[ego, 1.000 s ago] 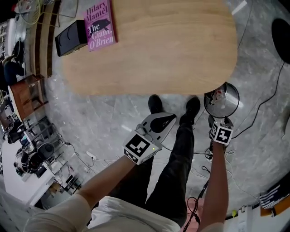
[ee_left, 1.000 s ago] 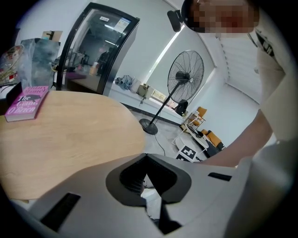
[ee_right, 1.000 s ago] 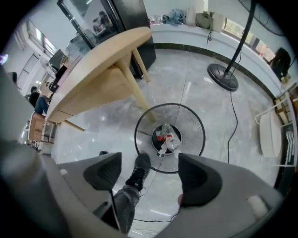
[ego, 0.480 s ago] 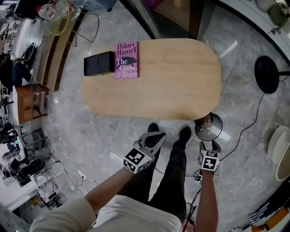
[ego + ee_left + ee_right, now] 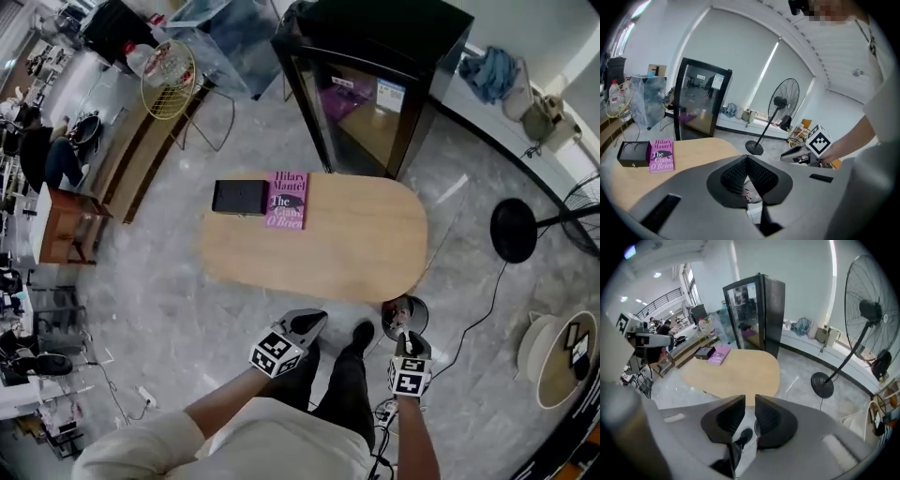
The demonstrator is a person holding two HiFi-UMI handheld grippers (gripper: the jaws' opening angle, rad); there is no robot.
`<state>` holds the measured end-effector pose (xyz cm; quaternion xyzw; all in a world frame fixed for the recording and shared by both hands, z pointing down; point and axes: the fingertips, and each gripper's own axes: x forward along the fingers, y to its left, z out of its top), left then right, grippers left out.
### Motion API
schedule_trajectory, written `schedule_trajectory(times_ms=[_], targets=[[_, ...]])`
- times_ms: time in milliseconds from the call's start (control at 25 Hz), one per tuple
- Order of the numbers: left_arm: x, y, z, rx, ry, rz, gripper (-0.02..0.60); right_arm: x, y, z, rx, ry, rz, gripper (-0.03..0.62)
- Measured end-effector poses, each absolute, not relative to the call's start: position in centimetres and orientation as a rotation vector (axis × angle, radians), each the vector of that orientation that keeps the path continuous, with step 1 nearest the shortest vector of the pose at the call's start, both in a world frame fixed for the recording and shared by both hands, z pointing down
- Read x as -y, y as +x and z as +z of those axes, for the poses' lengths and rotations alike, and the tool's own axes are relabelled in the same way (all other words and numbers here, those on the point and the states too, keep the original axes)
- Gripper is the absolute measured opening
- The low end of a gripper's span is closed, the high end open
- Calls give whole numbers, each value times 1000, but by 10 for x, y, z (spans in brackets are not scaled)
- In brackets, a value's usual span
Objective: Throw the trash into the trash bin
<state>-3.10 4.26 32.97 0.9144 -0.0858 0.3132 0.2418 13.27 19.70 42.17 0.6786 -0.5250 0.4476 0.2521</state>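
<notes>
While the left claw (image 5: 316,318) is pressed together, the right claw (image 5: 406,339) has just been closing, its narrow gap empty. Below stands a round metal trash bin (image 5: 387,307), contents unclear.

Clad in a cream short-sleeved shirt (image 5: 272,450), loose and creased across the near shoulders, with both forearms (image 5: 225,398) left bare below the sleeve ends. Lower down, slim dark trousers (image 5: 342,389), plain, with no pattern to make out, running toward the far side. Finished with one visible black shoe (image 5: 362,331), rounded at the toe, at the far end of the right leg.
</notes>
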Motion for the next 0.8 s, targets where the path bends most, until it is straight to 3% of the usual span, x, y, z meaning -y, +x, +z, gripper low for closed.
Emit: schedule_trajectory(times_ms=[480,800], targets=[[-7,-23,167,238,2643,737,5,-121,146,200,1639,2103,924,40],[10,-18,66,272,2693,502,5,-90,137,69,1802,2209,654,12]])
